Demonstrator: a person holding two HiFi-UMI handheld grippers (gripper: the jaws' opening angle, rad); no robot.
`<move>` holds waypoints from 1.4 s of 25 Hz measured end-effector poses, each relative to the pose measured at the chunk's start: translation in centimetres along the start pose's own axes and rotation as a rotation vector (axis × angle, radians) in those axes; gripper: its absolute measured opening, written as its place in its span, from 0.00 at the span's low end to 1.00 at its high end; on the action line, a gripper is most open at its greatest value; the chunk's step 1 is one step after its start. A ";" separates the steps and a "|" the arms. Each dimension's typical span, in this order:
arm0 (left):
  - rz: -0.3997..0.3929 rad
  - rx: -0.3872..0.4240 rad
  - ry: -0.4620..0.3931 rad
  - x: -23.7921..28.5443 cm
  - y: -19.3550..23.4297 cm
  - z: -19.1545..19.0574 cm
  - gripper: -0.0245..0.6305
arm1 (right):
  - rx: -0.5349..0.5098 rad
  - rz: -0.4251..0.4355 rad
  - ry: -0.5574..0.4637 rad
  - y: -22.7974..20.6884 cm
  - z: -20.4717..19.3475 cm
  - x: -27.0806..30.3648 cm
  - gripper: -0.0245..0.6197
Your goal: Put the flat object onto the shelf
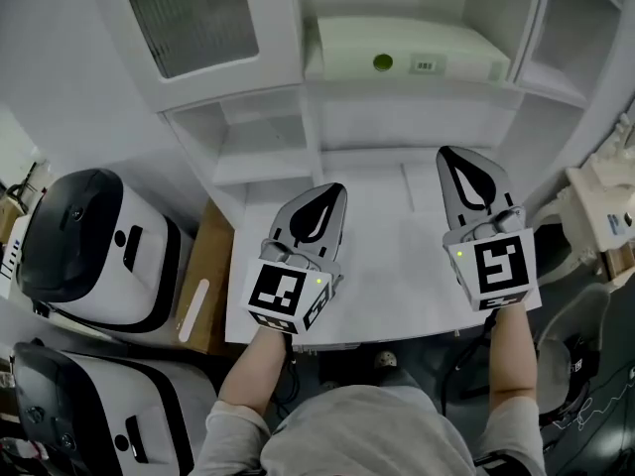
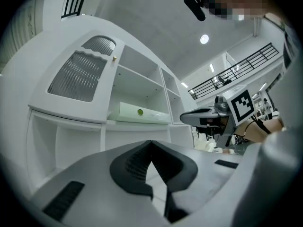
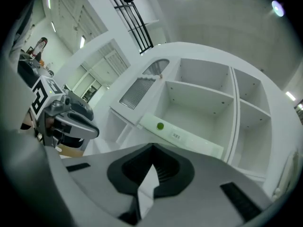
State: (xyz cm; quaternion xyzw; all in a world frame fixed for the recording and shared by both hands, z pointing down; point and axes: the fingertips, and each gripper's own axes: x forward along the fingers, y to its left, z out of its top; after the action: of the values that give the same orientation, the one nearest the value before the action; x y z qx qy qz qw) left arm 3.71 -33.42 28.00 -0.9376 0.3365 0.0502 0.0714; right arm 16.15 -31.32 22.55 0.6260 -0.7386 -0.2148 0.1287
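Black railing (image 2: pixel 236 71): gripper views only | left gripper (image 1: pixel 335 191), right gripper (image 1: pixel 449 155): jaws closed, empty

We cannot read the tiny label (image 1: pixel 425 65) on the flat box (image 1: pixel 397 40). The view's edge cuts off a machine (image 1: pixel 99 415), perhaps a printer, bottom left.

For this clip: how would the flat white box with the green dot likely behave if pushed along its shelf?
The flat white box lies low and wide on the shelf, so it would probably slide rather than tip or roll. Its straight edges suggest it is stiff, not floppy. Its smooth-looking top may be slippery.
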 end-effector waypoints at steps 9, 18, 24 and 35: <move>-0.067 -0.037 0.030 -2.7 -1.5 -2.1 0.06 | 0.109 -0.018 0.070 3.9 -2.9 -4.1 0.05; -0.094 -0.044 0.056 -6.0 -2.5 -3.9 0.06 | 0.230 -0.029 0.090 8.0 -4.2 -7.6 0.05; -0.111 -0.057 0.060 -7.6 -3.1 -4.6 0.06 | 0.261 -0.043 0.103 10.0 -4.5 -8.9 0.05; -0.127 -0.066 0.051 -9.3 -3.3 -4.3 0.06 | 0.319 -0.041 0.098 12.2 -3.8 -9.7 0.05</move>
State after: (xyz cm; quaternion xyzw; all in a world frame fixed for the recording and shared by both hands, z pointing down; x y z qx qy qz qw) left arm -1.08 -25.82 33.93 -0.9599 0.2764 0.0327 0.0349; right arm 9.06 -20.86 32.53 0.6632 -0.7431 -0.0667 0.0591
